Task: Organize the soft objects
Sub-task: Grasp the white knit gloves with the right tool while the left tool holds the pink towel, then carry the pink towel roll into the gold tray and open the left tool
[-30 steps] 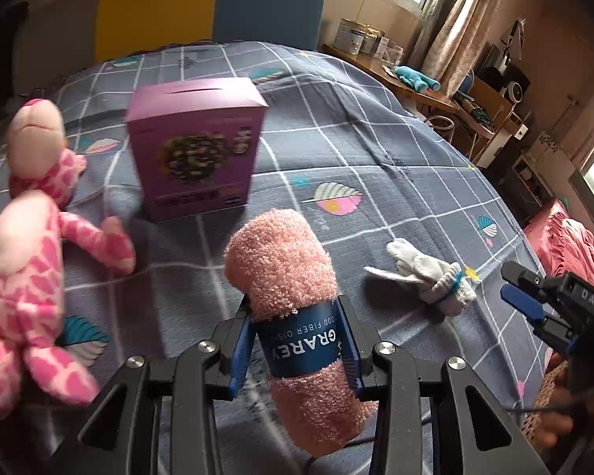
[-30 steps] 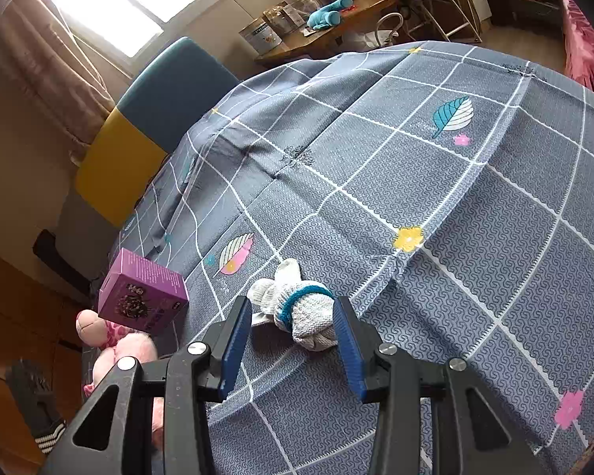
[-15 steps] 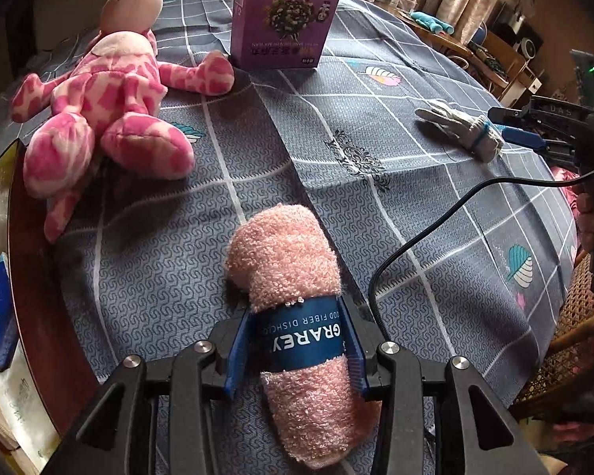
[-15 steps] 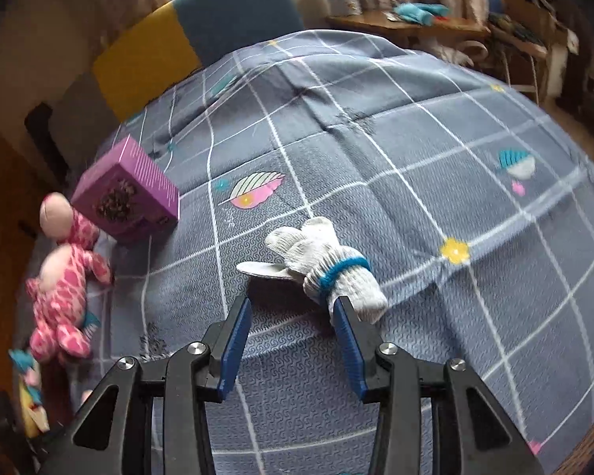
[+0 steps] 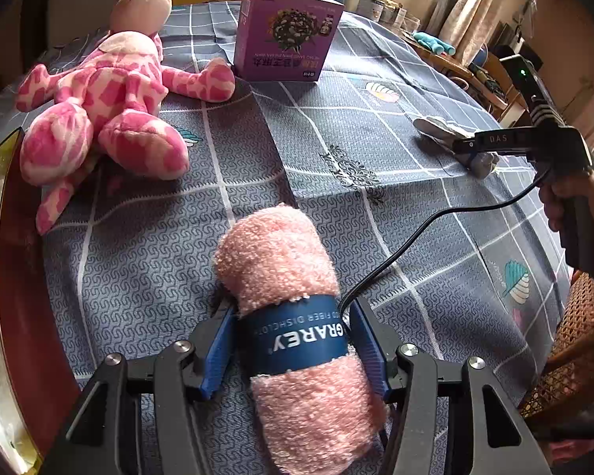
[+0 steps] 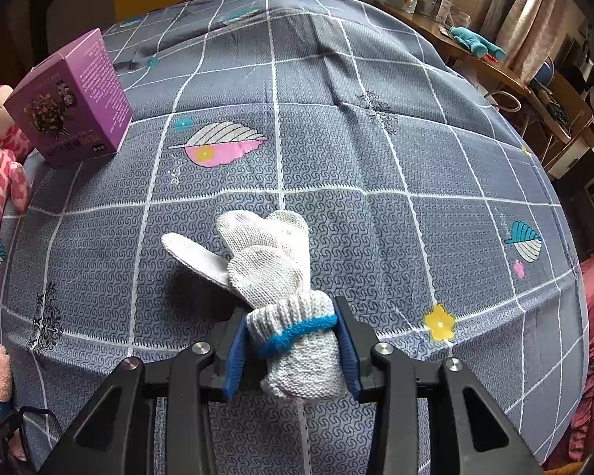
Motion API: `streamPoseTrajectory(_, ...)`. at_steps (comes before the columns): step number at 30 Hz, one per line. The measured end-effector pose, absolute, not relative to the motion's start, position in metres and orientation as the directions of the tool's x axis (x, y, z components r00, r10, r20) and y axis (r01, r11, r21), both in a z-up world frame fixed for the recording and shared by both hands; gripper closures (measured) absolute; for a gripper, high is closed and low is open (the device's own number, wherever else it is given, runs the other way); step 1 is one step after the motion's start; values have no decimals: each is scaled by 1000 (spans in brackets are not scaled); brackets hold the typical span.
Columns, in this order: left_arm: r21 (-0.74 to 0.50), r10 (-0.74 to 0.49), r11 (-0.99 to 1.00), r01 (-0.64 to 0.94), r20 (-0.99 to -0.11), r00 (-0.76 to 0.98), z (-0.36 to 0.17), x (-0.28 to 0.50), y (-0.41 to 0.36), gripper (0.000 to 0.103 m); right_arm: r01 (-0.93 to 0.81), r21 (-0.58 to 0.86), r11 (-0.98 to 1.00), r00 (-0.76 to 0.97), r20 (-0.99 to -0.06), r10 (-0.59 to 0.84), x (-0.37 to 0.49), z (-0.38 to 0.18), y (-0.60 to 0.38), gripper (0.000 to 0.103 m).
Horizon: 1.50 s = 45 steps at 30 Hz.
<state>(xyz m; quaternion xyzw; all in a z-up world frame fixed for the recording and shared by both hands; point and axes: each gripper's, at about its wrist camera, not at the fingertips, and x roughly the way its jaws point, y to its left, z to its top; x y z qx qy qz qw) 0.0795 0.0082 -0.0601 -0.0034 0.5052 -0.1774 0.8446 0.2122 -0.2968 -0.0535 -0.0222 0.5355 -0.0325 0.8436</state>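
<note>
My left gripper (image 5: 293,340) is shut on a rolled pink towel (image 5: 281,277) with a blue paper band, held low over the near edge of the table. My right gripper (image 6: 293,340) has its blue pads pressed on the cuff of a bundle of white knit gloves (image 6: 273,261) with a blue band, which lies on the cloth. The gloves (image 5: 435,128) and the right gripper (image 5: 475,152) also show at the right of the left wrist view. A pink spotted plush toy (image 5: 103,103) lies at the far left.
A purple carton (image 5: 285,31) stands upright behind the plush toy, also in the right wrist view (image 6: 69,103). A grey checked tablecloth (image 6: 376,182) covers the round table. A red-rimmed bin (image 5: 23,297) stands off the left edge. A black cable (image 5: 435,221) crosses the cloth.
My right gripper moved forward and shut on the gloves' cuff. My left gripper drew back towards the near table edge with the towel still in it.
</note>
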Motion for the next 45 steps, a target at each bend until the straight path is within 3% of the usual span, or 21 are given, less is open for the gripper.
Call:
streamPoseTrajectory(5,-216,-323,936,279,-842,432,-61,79,12,43,-90,4,996,499,-865,48,188,-22,-261,66)
streamPoseTrajectory(8,-219,-320,939,266,-840,438,-61,79,12,43,-196,118,973,461,-865,198,175,-13,-226,66)
streamPoseTrajectory(11,-219,-317,941,257,-836,447,-61,79,12,43,-238,164,957,400,-881,251,168,-28,-196,65)
streamPoseTrajectory(21,-218,-318,943,253,-819,478,-61,73,14,46,-214,219,952,349,-893,284,171,-71,-191,62)
streamPoseTrajectory(23,-208,-309,946,250,-814,493,-61,70,15,51,-225,202,953,355,-894,273,170,-71,-187,61)
streamPoseTrajectory(25,-191,-292,951,243,-814,503,-60,70,19,64,-229,187,955,362,-894,262,169,-71,-184,61)
streamPoseTrajectory(28,-243,-332,941,236,-804,494,-57,70,30,68,-252,163,954,365,-897,250,170,-72,-179,60)
streamPoseTrajectory(34,-244,-335,941,236,-774,538,-37,53,37,68,-277,94,956,416,-885,207,162,-75,-168,56)
streamPoseTrajectory(45,-119,-185,983,143,-718,671,14,27,56,67,-272,40,962,463,-870,167,154,-74,-164,56)
